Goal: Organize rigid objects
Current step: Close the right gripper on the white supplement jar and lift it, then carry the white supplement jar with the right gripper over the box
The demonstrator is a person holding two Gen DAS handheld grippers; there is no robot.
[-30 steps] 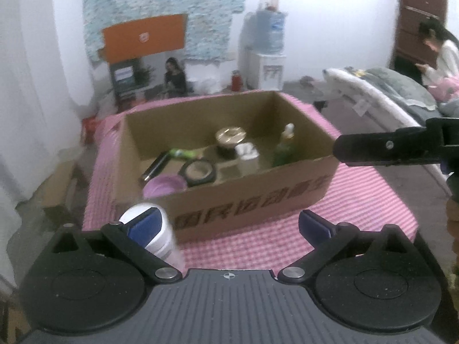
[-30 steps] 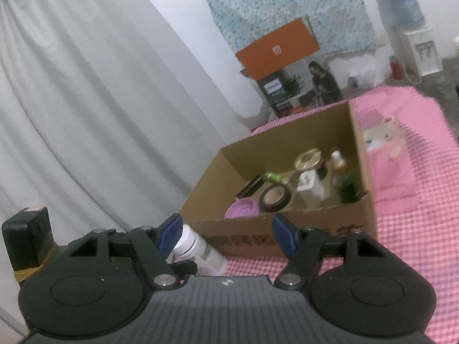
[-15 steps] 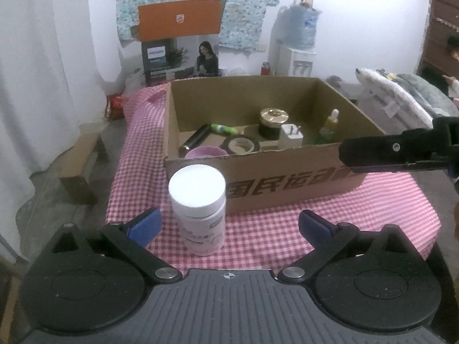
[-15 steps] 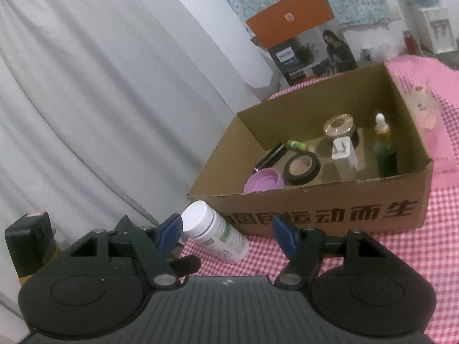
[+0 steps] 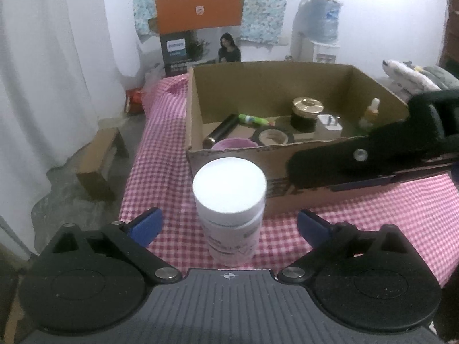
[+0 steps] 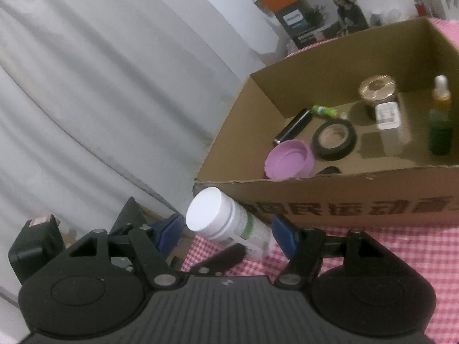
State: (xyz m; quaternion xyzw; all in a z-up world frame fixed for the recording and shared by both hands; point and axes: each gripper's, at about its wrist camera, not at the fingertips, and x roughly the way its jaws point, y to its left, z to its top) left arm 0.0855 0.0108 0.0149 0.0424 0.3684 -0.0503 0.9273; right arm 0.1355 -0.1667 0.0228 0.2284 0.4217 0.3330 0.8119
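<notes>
Left wrist view first: the white-capped bottle (image 5: 229, 209) stands upright on the pink checked tablecloth (image 5: 160, 154), right in front of the cardboard box (image 5: 269, 86), close to its near wall. The left gripper (image 5: 229, 225) frames it, blue fingertips (image 5: 145, 225) wide on either side with clear cloth showing between each pad and the bottle, so nothing is gripped. Its jaws have just been closing a little with the bottle between them, not touching. Across the right side of this view juts the dark finger of the right gripper (image 5: 358, 160), blurred, in front of the box's near wall.

Over to the right wrist view: the same bottle (image 6: 226, 223) looks tilted from this angle, white cap toward the camera, green-and-white label on its side. The right gripper (image 6: 226, 233) sits around it at a middling spread; the right pad looks to be against the bottle's base, but whether the pads actually press on it I cannot tell. The other gripper's dark finger (image 6: 223, 258) pokes up just beneath the bottle.

Inside the box: a purple lid (image 6: 289, 159), a roll of black tape (image 6: 334, 140), a black tube (image 6: 294, 124), a green tube (image 6: 327, 111), a gold-lidded jar (image 6: 377, 91), a white charger plug (image 6: 388, 116) and a green dropper bottle (image 6: 440, 117) standing upright near the right wall. Grey curtain (image 6: 100, 86) fills the left.
</notes>
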